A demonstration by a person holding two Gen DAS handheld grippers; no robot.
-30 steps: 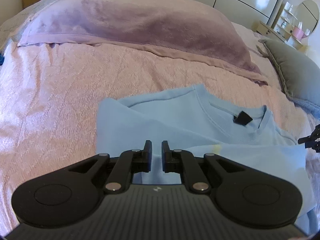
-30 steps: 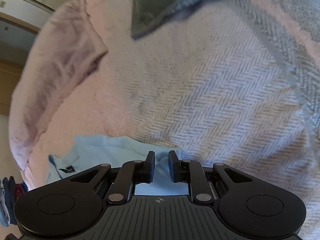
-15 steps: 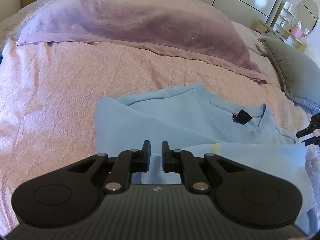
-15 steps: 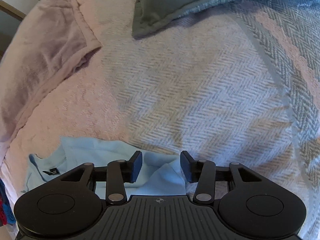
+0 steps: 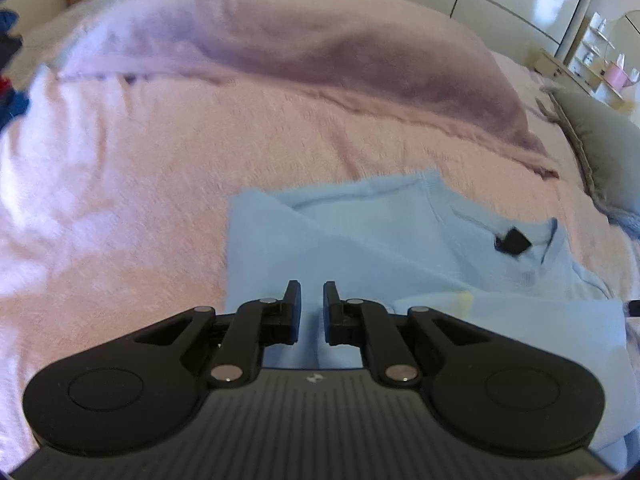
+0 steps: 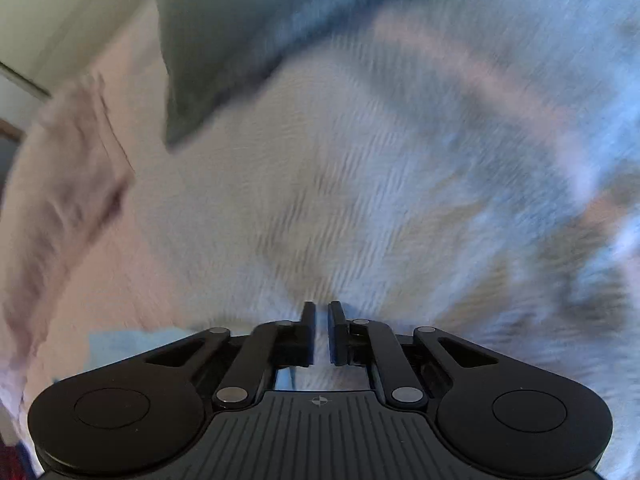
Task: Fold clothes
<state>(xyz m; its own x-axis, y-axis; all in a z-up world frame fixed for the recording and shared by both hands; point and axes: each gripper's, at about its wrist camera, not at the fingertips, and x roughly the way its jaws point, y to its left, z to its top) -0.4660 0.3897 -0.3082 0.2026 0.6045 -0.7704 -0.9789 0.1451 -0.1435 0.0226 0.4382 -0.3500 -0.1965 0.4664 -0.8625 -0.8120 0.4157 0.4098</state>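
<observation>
The light blue T-shirt [image 5: 360, 248] lies partly folded, collar up, just beyond the left claw [image 5: 311, 300].

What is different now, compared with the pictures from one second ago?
The right gripper has just opened, let go of the light blue shirt and closed again empty, swinging off it over the herringbone blanket. The left gripper stays nearly shut over the shirt.
</observation>
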